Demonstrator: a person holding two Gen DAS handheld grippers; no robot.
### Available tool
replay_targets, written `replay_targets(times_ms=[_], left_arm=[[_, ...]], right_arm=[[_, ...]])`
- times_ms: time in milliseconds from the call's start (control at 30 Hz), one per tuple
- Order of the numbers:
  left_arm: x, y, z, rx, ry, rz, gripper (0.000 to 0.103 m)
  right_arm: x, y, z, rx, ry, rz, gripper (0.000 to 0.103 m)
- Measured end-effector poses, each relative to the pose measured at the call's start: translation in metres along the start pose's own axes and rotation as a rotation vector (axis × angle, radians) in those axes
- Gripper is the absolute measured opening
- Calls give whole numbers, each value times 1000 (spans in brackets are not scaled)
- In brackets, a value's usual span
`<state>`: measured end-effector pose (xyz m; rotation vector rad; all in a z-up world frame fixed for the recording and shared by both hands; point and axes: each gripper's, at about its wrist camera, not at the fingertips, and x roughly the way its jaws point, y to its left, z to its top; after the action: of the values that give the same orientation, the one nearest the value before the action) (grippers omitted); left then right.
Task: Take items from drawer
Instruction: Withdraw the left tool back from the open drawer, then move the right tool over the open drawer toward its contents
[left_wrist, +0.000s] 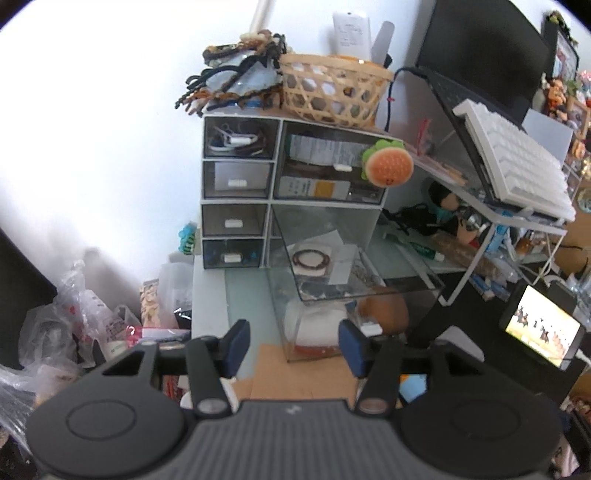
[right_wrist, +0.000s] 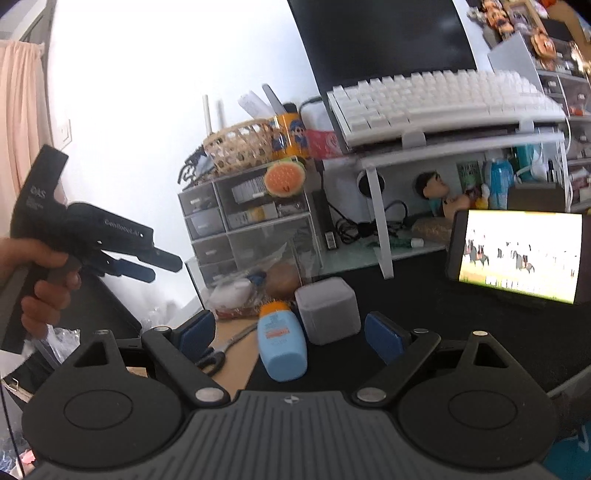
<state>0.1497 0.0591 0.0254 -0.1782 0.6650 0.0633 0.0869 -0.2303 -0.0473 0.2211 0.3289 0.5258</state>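
A small drawer cabinet (left_wrist: 236, 195) stands on the desk. Its clear lower-right drawer (left_wrist: 354, 266) is pulled far out toward me. Inside lie a dark bead bracelet (left_wrist: 312, 257), white papers and small dark items. My left gripper (left_wrist: 293, 343) is open and empty, just short of the drawer's front handle (left_wrist: 371, 328). My right gripper (right_wrist: 290, 332) is open and empty above a blue sunscreen bottle (right_wrist: 282, 345) and a grey box (right_wrist: 328, 310) on the desk. The left gripper also shows in the right wrist view (right_wrist: 162, 267), with the cabinet (right_wrist: 243, 218) behind it.
A woven basket (left_wrist: 332, 88) and cords sit on the cabinet. A burger plush (left_wrist: 388, 166) hangs on its corner. A white keyboard (left_wrist: 517, 162) rests on a stand at right. A phone (right_wrist: 517, 254) plays video. Scissors (right_wrist: 221, 350) lie on the desk. Plastic bags (left_wrist: 74, 321) pile at left.
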Motion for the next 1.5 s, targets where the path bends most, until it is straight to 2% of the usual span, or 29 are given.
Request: replay_targets(times_ms=[133,333,533,867,933,1067,1267,1500], left_arm=[[3,7,0,12,-8,-11,64],[10,19,-4,22,-8,-51,68],[7,22,0,80,-32,-118,73],[5,20,0,128,-66,-150,76],[5,19,-1,137,-78,-162,80],[9,19,-4,150,-92,-163,80],[10,20,-11,191,-147,-124,81],[13,20,-20,213,-176,-115,81]], right_arm=[[-3,5,9,2,-7,-2,91],[4,15,13,-11,20,-15,88],[15,25,13,-11,61,-19,83],[27,40,20,-22,102,-23,79],[27,44,24,-43,93,-38,78],[27,52,35,-88,81,-51,78],[39,58,47,-109,117,-47,76],[57,64,63,-99,165,-15,73]])
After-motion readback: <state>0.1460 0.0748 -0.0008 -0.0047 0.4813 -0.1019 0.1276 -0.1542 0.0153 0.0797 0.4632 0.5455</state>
